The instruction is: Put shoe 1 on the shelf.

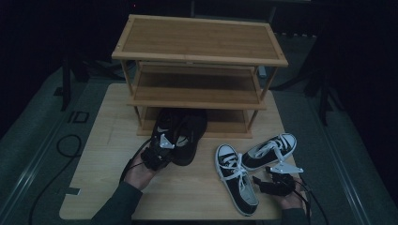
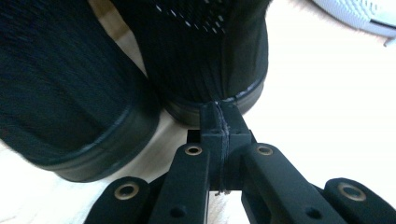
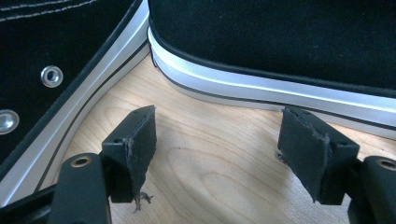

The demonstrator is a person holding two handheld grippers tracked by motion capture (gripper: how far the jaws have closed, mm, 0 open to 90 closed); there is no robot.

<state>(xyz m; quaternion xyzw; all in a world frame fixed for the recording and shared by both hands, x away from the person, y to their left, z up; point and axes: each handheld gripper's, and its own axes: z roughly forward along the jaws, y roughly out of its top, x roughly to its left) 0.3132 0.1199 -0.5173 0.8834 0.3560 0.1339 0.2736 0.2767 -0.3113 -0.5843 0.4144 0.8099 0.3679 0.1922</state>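
Right now my left gripper (image 1: 162,149) sits at the heel of the black slip-on pair (image 1: 180,133), which stands on the pale wood-grain table (image 1: 108,140) just in front of the bamboo shoe rack (image 1: 199,65), toes toward its bottom shelf. In the left gripper view my fingers (image 2: 219,122) are pressed flat together, nothing between them, tips touching the rubber heel rim of the right-hand black shoe (image 2: 205,56). That shoe has matte, finely ribbed fabric with a perforated mesh lining up top; its twin (image 2: 65,93) lies beside it, the two soles touching, same dull black weave, rounded smooth rubber edge.

My right gripper (image 1: 277,180) rests low on the table near the front right edge, just beside the black-and-white canvas sneakers (image 1: 256,161). Its fingers (image 3: 135,149) stand wide apart, empty, with frayed black pads and bare wood grain between them. Ahead of them are one sneaker's (image 3: 280,42) black canvas side and glossy white rubber sole band with a thin dark stripe, and the other sneaker (image 3: 51,60) at left shows metal eyelets and white stitching. White laces, rounded white toe caps.

The rack is slatted, honey-coloured, three tiers, all shelves bare.
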